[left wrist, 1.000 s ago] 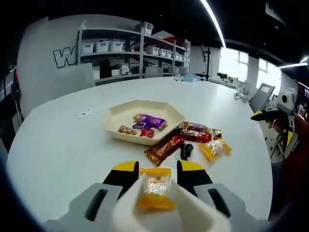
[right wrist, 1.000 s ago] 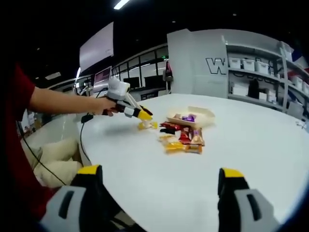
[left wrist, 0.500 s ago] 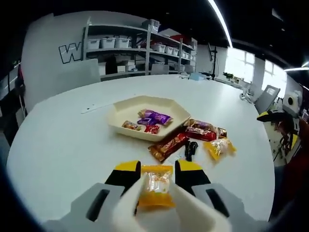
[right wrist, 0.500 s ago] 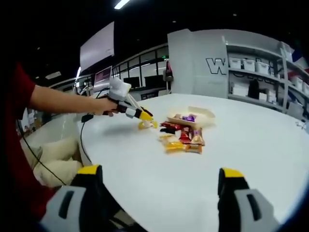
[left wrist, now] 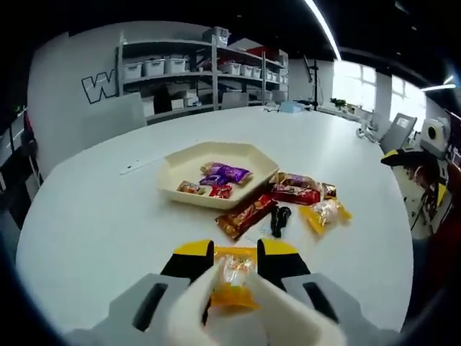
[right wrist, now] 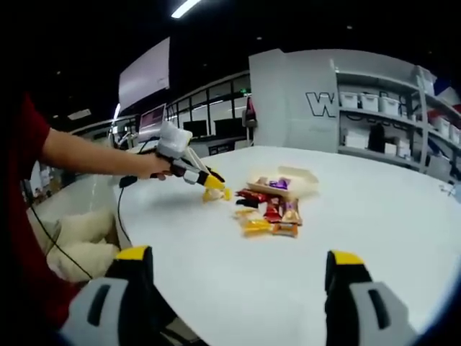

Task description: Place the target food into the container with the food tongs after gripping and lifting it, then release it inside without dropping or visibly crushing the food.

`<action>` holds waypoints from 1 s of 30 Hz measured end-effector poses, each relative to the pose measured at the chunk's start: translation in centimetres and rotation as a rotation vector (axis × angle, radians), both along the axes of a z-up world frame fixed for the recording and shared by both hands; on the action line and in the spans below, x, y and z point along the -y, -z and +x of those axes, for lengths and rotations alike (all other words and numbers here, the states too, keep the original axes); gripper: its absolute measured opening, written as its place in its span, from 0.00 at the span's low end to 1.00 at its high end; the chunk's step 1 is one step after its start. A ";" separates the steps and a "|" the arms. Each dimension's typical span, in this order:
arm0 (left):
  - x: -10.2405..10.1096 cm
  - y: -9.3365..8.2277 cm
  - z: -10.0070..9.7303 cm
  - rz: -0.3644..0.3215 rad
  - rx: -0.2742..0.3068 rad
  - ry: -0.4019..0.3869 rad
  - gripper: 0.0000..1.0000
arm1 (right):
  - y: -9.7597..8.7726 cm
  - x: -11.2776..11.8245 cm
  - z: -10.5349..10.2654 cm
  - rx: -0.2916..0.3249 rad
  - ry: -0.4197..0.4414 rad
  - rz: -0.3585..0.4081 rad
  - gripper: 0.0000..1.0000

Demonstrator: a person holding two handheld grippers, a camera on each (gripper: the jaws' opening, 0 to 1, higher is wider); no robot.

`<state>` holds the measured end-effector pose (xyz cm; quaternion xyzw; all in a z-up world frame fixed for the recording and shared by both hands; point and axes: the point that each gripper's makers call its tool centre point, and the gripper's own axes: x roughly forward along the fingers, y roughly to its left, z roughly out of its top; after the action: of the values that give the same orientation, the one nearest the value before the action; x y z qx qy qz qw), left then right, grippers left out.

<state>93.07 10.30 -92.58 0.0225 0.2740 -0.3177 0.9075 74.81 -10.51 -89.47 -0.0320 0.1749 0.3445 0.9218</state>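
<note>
The left gripper [left wrist: 234, 263] squeezes cream tongs [left wrist: 238, 310], whose tips pinch an orange packet [left wrist: 233, 282] — held clear of the table [left wrist: 94, 223], ready to carry. Beyond lie loose snacks [left wrist: 288, 205], then the tray [left wrist: 216, 173], already holding a few sweets. The right gripper [right wrist: 234, 288] hangs idle over the table edge, jaws wide — likely staying out of the way.
</note>
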 end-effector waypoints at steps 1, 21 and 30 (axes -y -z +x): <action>-0.1 -0.1 0.1 -0.014 -0.016 -0.011 0.20 | 0.0 0.2 0.1 0.002 0.003 0.000 0.99; 0.4 -3.8 0.5 0.024 0.059 0.076 0.20 | -1.2 1.5 0.0 0.010 0.055 0.051 0.99; 0.6 -6.0 2.2 0.015 0.090 0.072 0.21 | -1.2 2.6 0.3 0.007 0.084 0.052 0.99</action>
<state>95.29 9.69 -86.58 0.0534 0.2343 -0.3469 0.9066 75.16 -13.12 -88.26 -0.0020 0.1641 0.3099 0.9365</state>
